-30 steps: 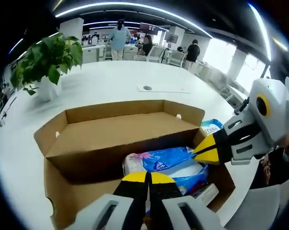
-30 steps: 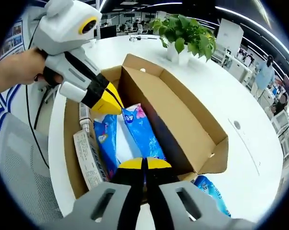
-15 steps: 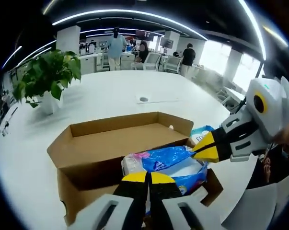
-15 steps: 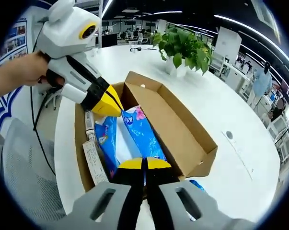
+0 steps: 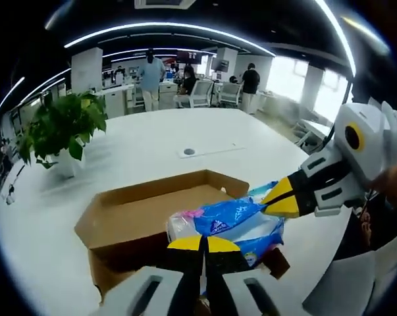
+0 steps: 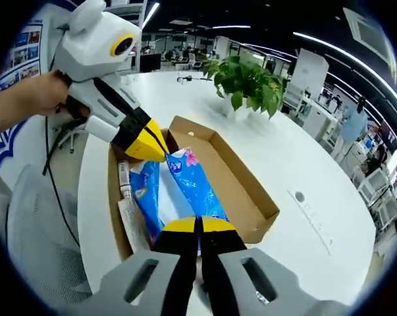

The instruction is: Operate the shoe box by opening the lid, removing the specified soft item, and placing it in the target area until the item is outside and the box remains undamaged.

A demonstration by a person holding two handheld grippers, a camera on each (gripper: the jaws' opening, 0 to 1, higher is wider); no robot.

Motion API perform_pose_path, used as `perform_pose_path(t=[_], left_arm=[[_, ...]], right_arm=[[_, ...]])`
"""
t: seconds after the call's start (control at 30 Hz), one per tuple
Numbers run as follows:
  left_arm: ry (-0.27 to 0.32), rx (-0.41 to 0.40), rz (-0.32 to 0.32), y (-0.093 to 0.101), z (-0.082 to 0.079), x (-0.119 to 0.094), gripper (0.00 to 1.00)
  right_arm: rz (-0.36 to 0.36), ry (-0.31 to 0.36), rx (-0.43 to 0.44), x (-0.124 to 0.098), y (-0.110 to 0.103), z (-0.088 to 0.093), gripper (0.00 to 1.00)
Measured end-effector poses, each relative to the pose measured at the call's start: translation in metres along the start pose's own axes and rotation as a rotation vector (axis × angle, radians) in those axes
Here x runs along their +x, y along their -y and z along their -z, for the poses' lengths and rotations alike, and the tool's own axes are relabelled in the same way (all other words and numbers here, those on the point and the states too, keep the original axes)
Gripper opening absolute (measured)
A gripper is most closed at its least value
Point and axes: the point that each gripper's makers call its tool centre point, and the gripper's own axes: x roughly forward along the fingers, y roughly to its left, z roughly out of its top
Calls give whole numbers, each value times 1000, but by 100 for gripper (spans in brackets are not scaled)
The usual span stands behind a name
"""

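— Where are the two hand-held grippers?

— The left hand-held gripper (image 5: 203, 245) has its yellow tips pressed together on the near edge of the blue plastic pack (image 5: 232, 222). The right hand-held gripper (image 6: 198, 227) pinches the opposite end of the same pack (image 6: 185, 191), jaws closed on the wrapper. Each shows in the other's view: the right one (image 5: 277, 201) comes in from the right with its yellow tip on the pack's corner, and the left one (image 6: 152, 148), held by a hand (image 6: 33, 99), bites the far end.

— And the pack itself?

— It looks like soft tissue rolls in blue film, held between the two grippers above the open cardboard box (image 5: 145, 217). Whether it rests on the box contents I cannot tell. In the right gripper view the box (image 6: 244, 191) has its lid folded open, and a tube (image 6: 124, 181) and a flat carton (image 6: 133, 220) lie along its side.

— What about the surface and the room?

— A broad white tabletop (image 5: 152, 138) — smooth, with a small round grommet (image 5: 189, 151) — carries the box and a potted plant (image 5: 60, 128). Behind it is an open office: strip lights on a dark ceiling, bright windows (image 5: 297, 82), desks and people standing (image 5: 150, 76) at the far end.
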Motion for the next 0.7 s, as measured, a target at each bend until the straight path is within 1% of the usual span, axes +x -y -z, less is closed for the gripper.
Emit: perform_pose_path(t=[0.07, 0.27, 0.53, 0.7], left_arm=[[0, 6, 4, 3, -2, 0, 0], [2, 38, 35, 24, -11, 2, 0], [2, 62, 80, 51, -20, 10, 0], [-1, 68, 107, 68, -21, 19, 0]], right_arm=[[5, 1, -9, -7, 1, 0, 0], [22, -9, -21, -24, 8, 8, 0], [46, -22, -16, -47, 19, 25, 0], [62, -30, -4, -59, 27, 36, 0]])
